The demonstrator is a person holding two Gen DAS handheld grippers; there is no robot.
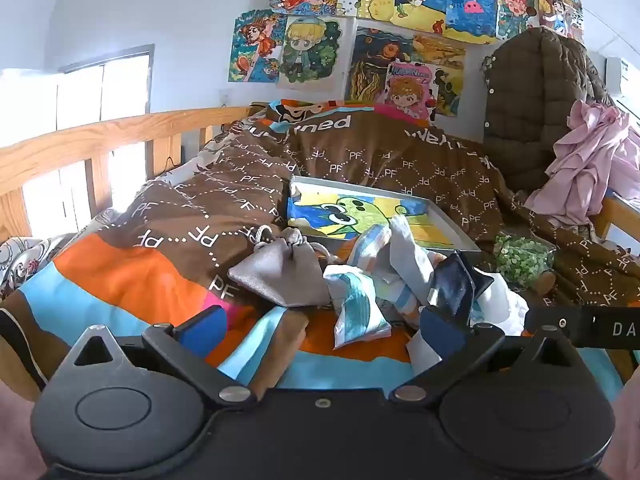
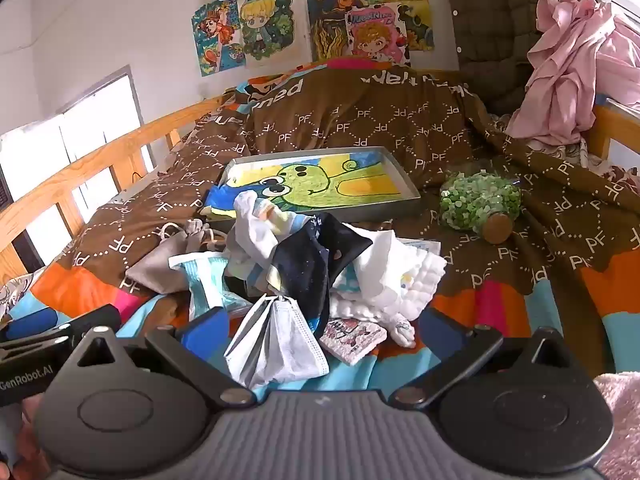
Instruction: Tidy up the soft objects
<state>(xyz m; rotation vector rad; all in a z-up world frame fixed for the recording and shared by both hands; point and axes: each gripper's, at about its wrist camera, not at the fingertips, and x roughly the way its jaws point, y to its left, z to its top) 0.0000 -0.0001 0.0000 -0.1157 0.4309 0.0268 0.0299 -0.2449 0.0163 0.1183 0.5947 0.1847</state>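
Both hand-held grippers spread wide, nothing between the fingers — left hand-held gripper and right hand-held gripper each hover low over the near edge of the bed, tilted downward toward the pile.

Bed covered by a brown quilt with white "PF" lettering, orange and blue bands nearer the camera. Wooden rail along the left side. Wall behind hung with cartoon drawings. Brown puffer jacket and pink garment heaped at the far right.

Shallow grey tray lies mid-bed, a frog picture inside it. Pile of soft objects sits just in front of the tray, touching its near edge: pale cloths, a dark navy cloth on top, a white quilted cloth to the right. Grey drawstring pouch at the pile's left. Face mask nearest the right fingers — beside it a small printed pad. Corked jar of green bits lies on its side, right of the tray.
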